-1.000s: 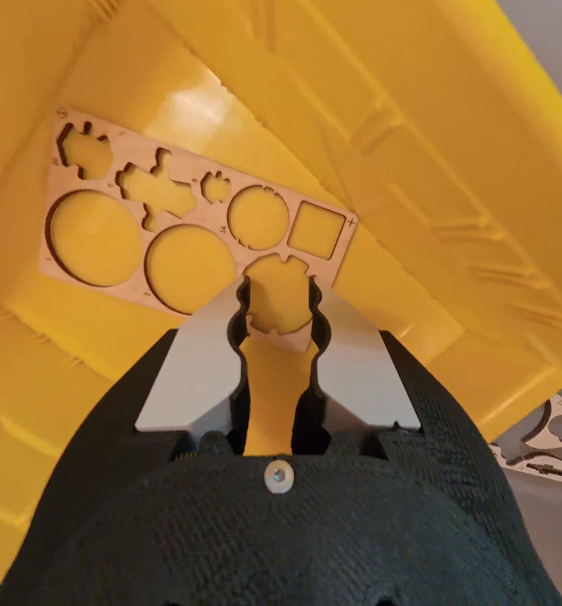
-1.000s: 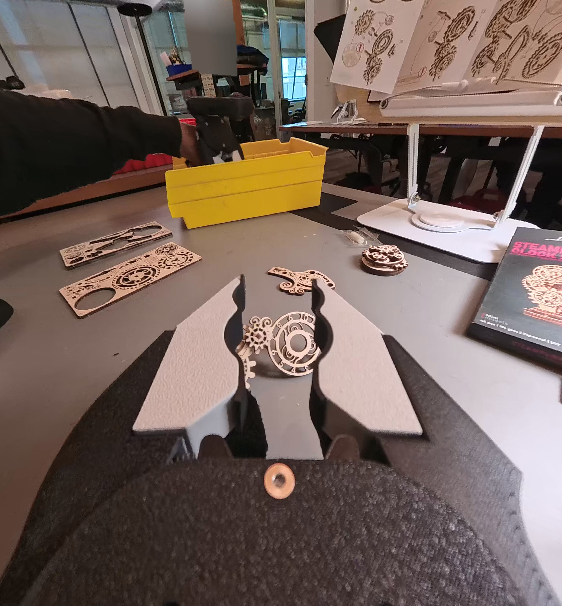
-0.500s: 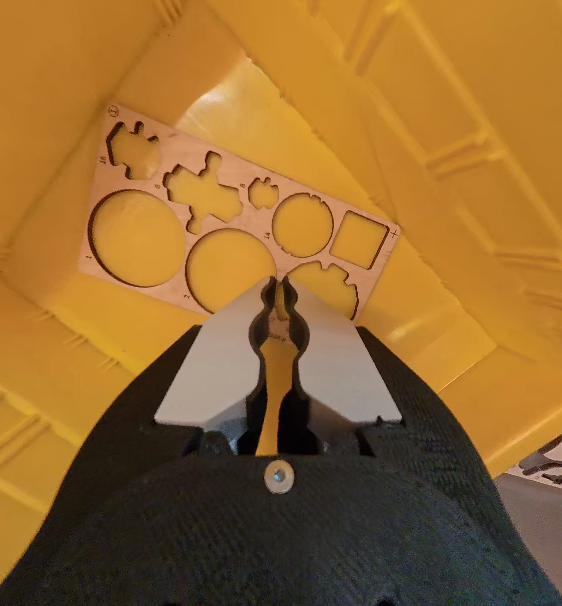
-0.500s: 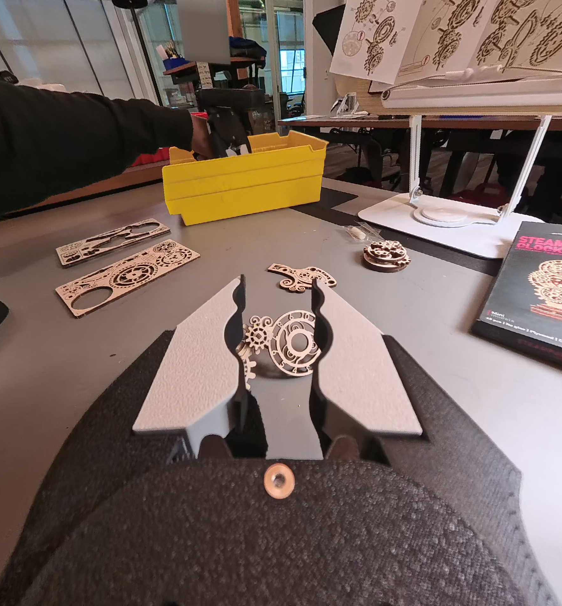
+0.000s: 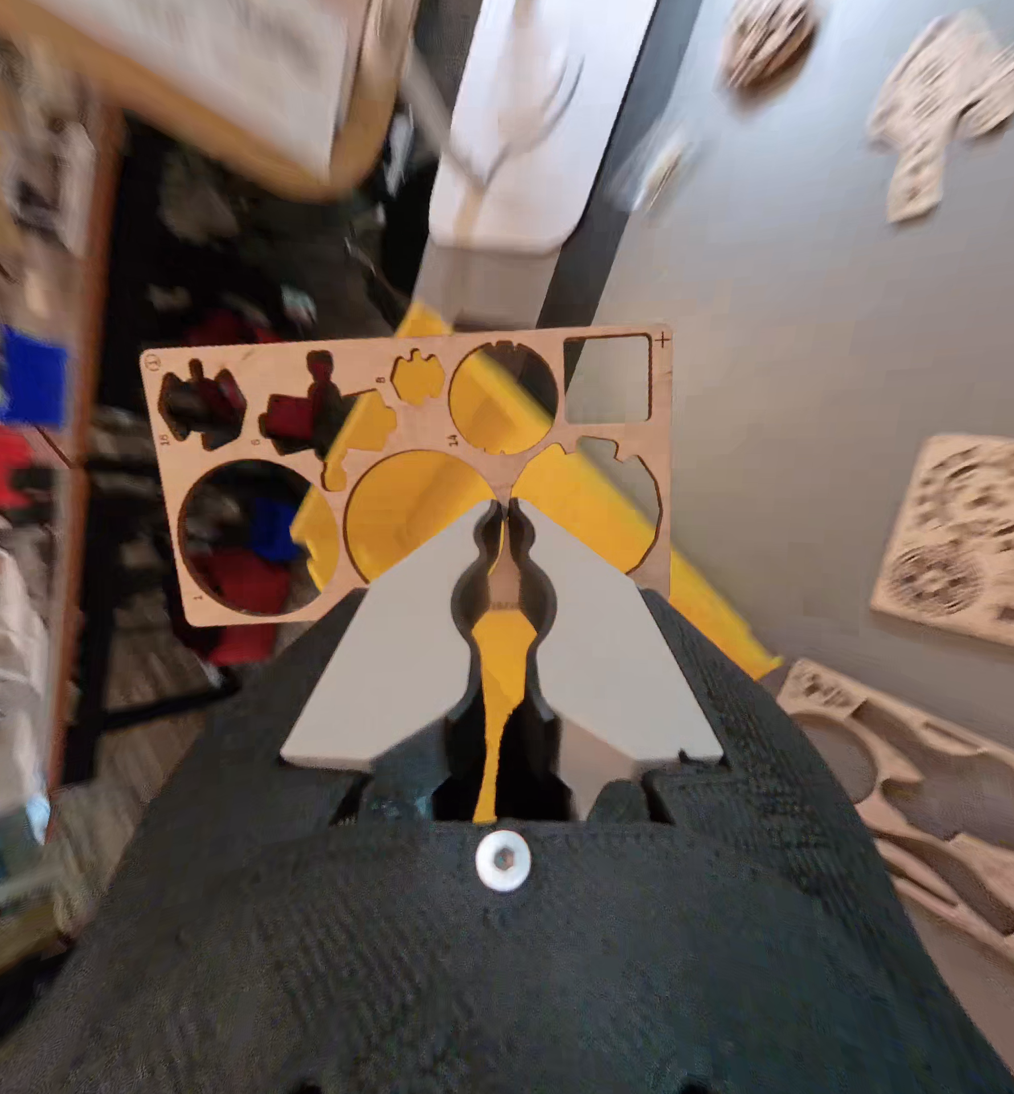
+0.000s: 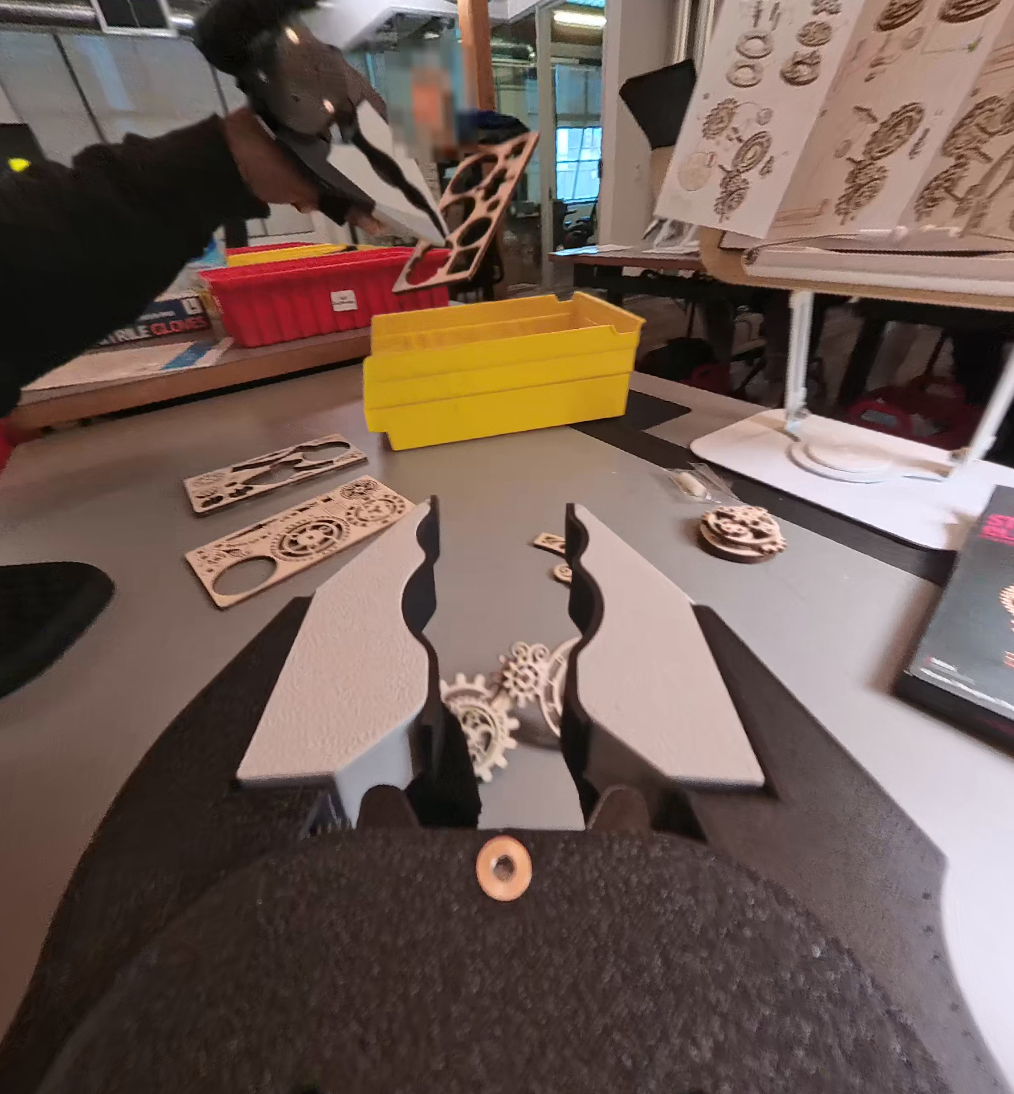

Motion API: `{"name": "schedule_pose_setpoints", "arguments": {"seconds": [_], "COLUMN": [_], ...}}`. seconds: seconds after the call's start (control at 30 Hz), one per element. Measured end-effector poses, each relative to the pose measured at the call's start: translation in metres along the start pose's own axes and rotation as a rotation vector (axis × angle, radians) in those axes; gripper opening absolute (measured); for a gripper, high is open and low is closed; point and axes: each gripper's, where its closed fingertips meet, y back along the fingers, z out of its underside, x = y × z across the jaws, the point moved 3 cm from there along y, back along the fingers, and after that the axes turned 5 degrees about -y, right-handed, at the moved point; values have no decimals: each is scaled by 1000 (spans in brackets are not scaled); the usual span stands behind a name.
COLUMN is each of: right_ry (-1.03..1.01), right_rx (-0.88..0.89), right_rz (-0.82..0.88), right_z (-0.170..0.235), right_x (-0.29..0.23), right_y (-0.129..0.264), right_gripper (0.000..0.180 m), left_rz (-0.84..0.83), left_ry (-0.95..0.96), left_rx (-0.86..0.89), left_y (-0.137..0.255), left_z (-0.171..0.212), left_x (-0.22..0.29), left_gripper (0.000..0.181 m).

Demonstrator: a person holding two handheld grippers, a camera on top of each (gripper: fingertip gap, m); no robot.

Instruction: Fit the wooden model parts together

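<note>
Grey tabletop [image 6: 552, 473], workshop room behind with glass walls, red bins and a low wooden bench. Yellow bin [image 6: 499, 379] at centre back of tabletop, open side up. Left tongs [image 5: 506, 504] raised in the air above that bin, tips pinched tight on the lower edge of a punched-out wooden sheet [image 5: 410, 473]; sheet upright in the left wrist view, round and notched holes empty, bin and blurred room seen through them. Same tongs [image 6: 433, 228] and sheet [image 6: 472, 213] at upper left of the right wrist view, carried by a hand [image 6: 280, 171] in a dark sleeve, sheet tilted, clear of the bin. Right tongs [image 6: 501, 521] low over tabletop, fingers spread apart, nothing clamped; wooden gear assembly [image 6: 501, 704] on the tabletop between the finger bases, touching or not cannot be told. Two flat wooden part sheets [image 6: 291, 533] left of centre, side by side, some pieces missing. Small wooden piece [image 6: 552, 541] just beside the right finger. Stacked round gear part [image 6: 741, 530] to the right. Dark box [image 6: 990, 621] at right edge. White stand [image 6: 848, 450] at back right, printed instruction pages [image 6: 883, 106] propped above it.
</note>
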Motion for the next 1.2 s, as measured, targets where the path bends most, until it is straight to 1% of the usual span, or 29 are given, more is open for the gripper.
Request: {"name": "schedule_pose_setpoints", "arguments": {"seconds": [0.03, 0.1, 0.17, 0.23, 0.3, 0.33, 0.37, 0.4, 0.43, 0.47, 0.5, 0.53, 0.57, 0.63, 0.7, 0.77, 0.8, 0.87, 0.93, 1.0, 1.13, 1.2], "right_ry": [-13, -49, -128, -253, -361, -391, -397, -384, -371, -379, -389, -381, -376, -376, -352, -382, -421, -490, -591, -669, -709, -682], "right_rx": [-10, -17, -15, -23, -64, -100, -133, -143, -137, -140, -135, -124, -114, -85, -89, -88, -94, -163, -196, -252, -391, -439], "right_rz": [-18, -30, -25, -65, -120, -138, -139, -123, -121, -135, -131, -118, -100, -35, 93, 243, 301, 407, 480, 513, 604, 679], "right_z": [-5, -18, -32, -42, -42, -38, -32, -28, -27, -27, -29, -34, -40, -61, -82, -97, -100, -94, -83, -65, -19, -5], "right_x": [-5, -13, -18, -24, -33, -37, -40, -39, -39, -39, -35, -28, -18, 12, 56, 112, 140, 195, 242, 273, 310, 324], "right_y": [-4, -12, -17, -20, -20, -18, -15, -10, -4, 4, 13, 24, 37, 70, 106, 140, 154, 174, 182, 177, 153, 150], "right_gripper": [40, 43, 47, 53, 55, 49, 30, 4, 2, 2, 1, 0, 0, 1, 1, 1, 1, 1, 1, 1, 2, 10], "left_rz": [-18, -25, -19, -36, -49, -45, -43, -44, -49, -36, -4, 52, 104, 156, 188, 192, 198, 220, 225, 204, 208, 235], "left_ry": [-46, -133, -217, -294, -368, -386, -399, -407, -407, -378, -304, -204, -92, 120, 294, 422, 467, 536, 572, 582, 597, 605], "left_rx": [56, 173, 276, 341, 385, 415, 441, 450, 465, 516, 602, 688, 755, 839, 848, 806, 783, 767, 757, 731, 708, 695], "left_y": [11, 24, 25, 20, 12, 10, 9, 8, 8, 12, 21, 32, 42, 55, 54, 43, 36, 27, 20, 12, -1, -8], "left_z": [-26, -76, -121, -156, -184, -195, -205, -211, -215, -219, -224, -225, -223, -207, -180, -151, -138, -122, -114, -109, -104, -100], "left_x": [16, 58, 108, 152, 189, 204, 216, 223, 228, 231, 232, 231, 227, 214, 208, 211, 216, 225, 226, 221, 222, 228], "left_gripper": [1, 1, 1, 1, 1, 1, 1, 1, 1, 1, 15, 28, 34, 36, 37, 37, 36, 37, 38, 42, 47, 47]}}
